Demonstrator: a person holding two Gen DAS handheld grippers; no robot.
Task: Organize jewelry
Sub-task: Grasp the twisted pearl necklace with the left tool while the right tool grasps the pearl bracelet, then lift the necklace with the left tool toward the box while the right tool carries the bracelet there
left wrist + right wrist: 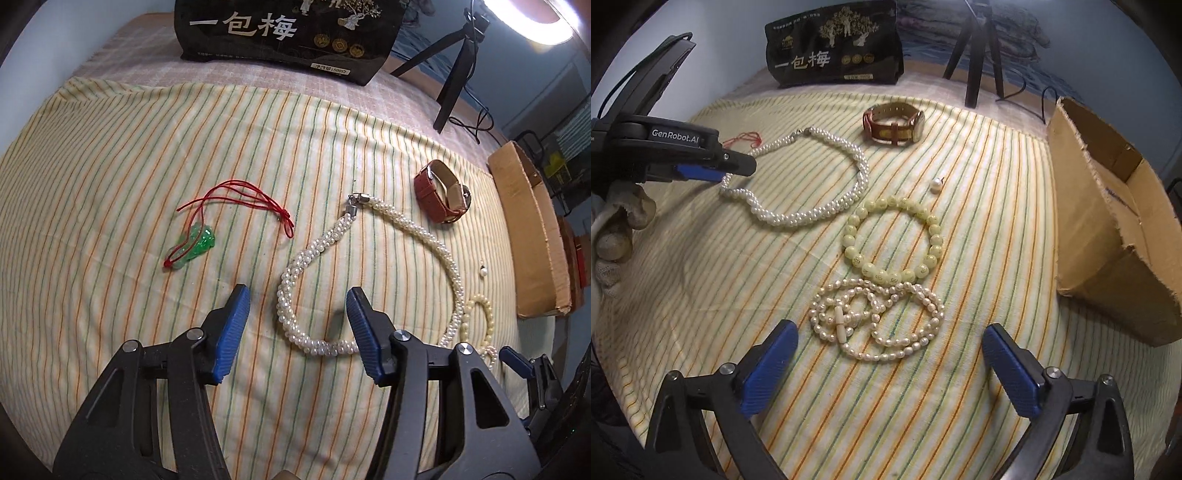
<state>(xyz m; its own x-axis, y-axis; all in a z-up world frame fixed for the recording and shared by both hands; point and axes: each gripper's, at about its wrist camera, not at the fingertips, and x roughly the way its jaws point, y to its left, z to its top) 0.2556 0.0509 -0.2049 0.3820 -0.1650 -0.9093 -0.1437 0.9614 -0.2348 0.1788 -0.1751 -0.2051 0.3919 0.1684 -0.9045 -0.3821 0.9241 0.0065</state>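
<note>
1. Left wrist view: my left claw [297, 295] hangs low over the striped cloth [110, 166], jaws spread wide and holding nothing. The near-left curve of the twisted pearl necklace [291, 273] lies just ahead, between the two blue pads [231, 332].

2. The necklace is an open loop. Its long axis runs from the near arc by my right pad up and away to the metal clasp [357, 202]. A short forward dip would straddle the strand crosswise, which I judge the cleanest grip.

3. Further left and well apart lies the green pendant [195, 245] on its red cord [236, 197]. The brown-strapped watch [443, 195] stands on edge far right, near the cardboard box [528, 229].

4. From the right wrist view, my right claw [890, 350] is also wide open and empty. The coiled pearl strand [879, 317] with its white toggle lies straight ahead between the pads, touching the cloth.

5. Beyond it sits the pale green bead bracelet [894, 240], just touching the coil's far edge, then a loose pearl [935, 184], then the watch [895, 125].

6. The left claw [735, 166] appears at left, level and pointing right, its tip over the necklace's [812, 181] left end. The gloved hand [617, 229] grips it from below.

7. I judge each claw nearest its own piece: left for the necklace, right for the coil. The box [1108, 206], open at right, looks the likely destination.
</note>
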